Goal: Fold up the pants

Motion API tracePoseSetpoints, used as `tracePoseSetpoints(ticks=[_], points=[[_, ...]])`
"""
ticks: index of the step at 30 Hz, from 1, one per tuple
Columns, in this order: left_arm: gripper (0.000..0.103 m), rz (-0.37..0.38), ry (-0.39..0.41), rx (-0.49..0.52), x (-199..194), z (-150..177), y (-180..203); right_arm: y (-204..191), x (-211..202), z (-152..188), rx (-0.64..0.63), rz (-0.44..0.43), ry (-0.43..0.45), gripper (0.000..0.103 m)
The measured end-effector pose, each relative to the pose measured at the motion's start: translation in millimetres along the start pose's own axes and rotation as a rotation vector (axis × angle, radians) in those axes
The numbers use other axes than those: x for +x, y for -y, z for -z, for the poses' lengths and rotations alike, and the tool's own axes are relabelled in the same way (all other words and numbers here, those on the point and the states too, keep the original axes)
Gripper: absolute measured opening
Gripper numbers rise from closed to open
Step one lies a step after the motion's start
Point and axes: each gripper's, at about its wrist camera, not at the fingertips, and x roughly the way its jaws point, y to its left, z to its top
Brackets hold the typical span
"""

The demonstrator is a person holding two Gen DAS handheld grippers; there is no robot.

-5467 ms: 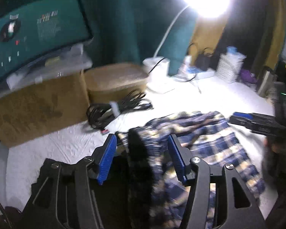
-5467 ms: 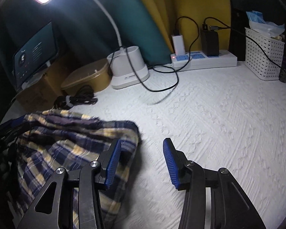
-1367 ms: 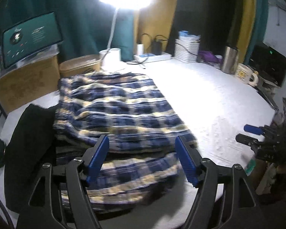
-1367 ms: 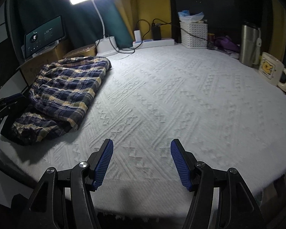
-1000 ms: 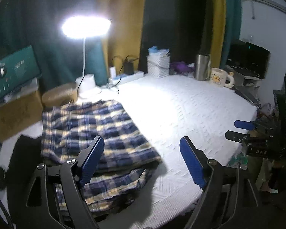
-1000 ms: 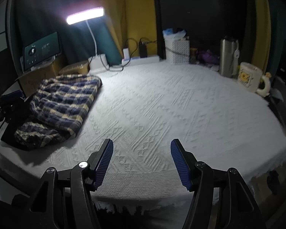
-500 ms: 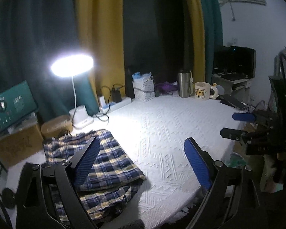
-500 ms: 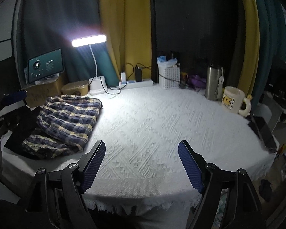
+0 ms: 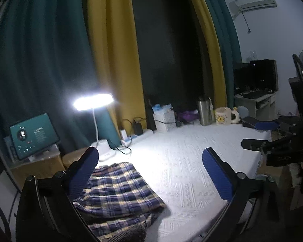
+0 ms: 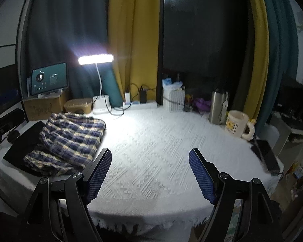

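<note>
Here, the left tongs [image 9: 149, 171] stand with their blue pads spread wide apart and nothing between them, raised above the near edge of the table [image 9: 192, 161]. The right tongs [image 10: 150, 173] are equally wide apart and empty, held back from the table's front fringe. Beyond them, the plaid pants [image 10: 70, 139] lie in a folded bundle on the left part of the white textured cloth, partly resting on a flat black item [image 10: 24, 143] whose nature is unclear. The pants look soft, light and limp (thin woven cotton, by the look of it), so they would likely sag and slide open if lifted by one corner; a firmer hold would be across a folded edge, pinching all layers at once, ideally with both tongs at separate corners. The lower layer pokes out unevenly at the near end, which suggests the fold is loose. Farther back stand a lit desk lamp [image 10: 96, 59], a tablet [image 10: 49, 78] on a cardboard box, a power strip, a white basket, a steel flask and a cream mug [image 10: 237, 126].
</note>
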Motion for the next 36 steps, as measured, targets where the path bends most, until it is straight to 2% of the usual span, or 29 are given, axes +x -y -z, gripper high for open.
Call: tracePoseSetpoints(ticks=[9,14,18,25,31,36], points=[[0.102,-0.030,0.101,-0.068,-18.7,-12.4,-10.9,-4.7,-29.2,-22.7,-0.023,0.017,0.085,0.080],[0.102,-0.047,0.167,-0.142,-30.9,-19.8,-20.6,-8.8,-47.7,-36.1,-0.029,0.024,0.137,0.081],[0.102,-0.055,0.174,-0.168,-33.4,-22.1,-24.9,-11.8,-59.2,-45.3,-0.018,0.017,0.177,0.102],[0.102,-0.124,0.223,-0.232,-46.4,-20.0,-43.7,-19.8,-72.0,-61.2,-0.023,0.026,0.225,0.103],[0.102,-0.177,0.229,-0.289,-51.4,-13.8,-65.4,-23.3,-73.0,-68.2,-0.005,0.046,0.240,0.103],[0.102,-0.206,0.245,-0.283,-56.7,-12.4,-75.2,-26.6,-78.0,-74.6,-0.002,0.067,0.278,0.103]])
